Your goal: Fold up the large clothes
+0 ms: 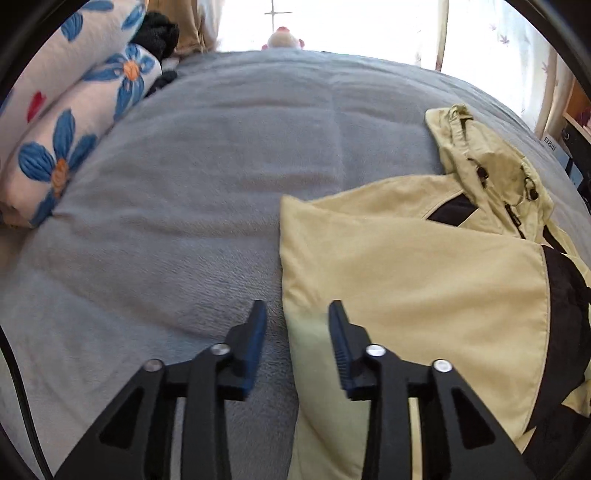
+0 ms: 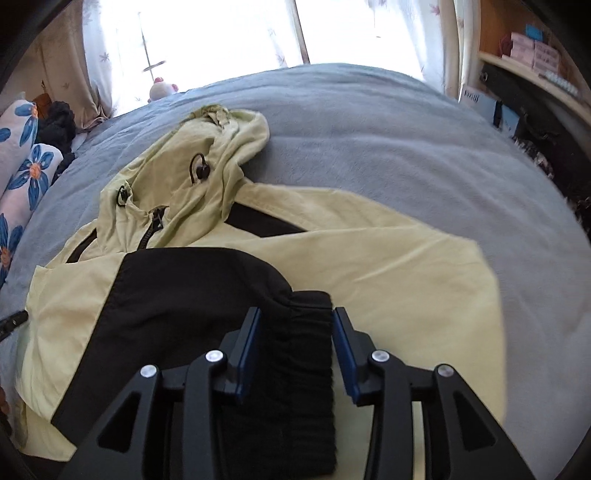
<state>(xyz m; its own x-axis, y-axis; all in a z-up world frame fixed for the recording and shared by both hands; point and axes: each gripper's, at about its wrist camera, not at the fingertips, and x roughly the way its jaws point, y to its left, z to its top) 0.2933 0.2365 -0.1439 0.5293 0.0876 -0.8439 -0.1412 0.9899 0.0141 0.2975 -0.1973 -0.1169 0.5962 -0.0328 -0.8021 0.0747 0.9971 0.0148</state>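
A pale yellow hooded jacket with black panels lies flat on a grey blanket, hood pointing away. My left gripper is open and low over the jacket's left edge, which runs between its fingers without being pinched. In the right wrist view the jacket has a black sleeve folded across its body. The sleeve's ribbed black cuff lies between the fingers of my right gripper. The cuff nearly fills the gap, and the pads stand at its sides without squeezing it.
Floral pillows line the bed's left side, with dark clothing behind them. A small plush toy sits at the far edge by the bright window. Shelves with boxes stand to the right of the bed. Bare blanket surrounds the jacket.
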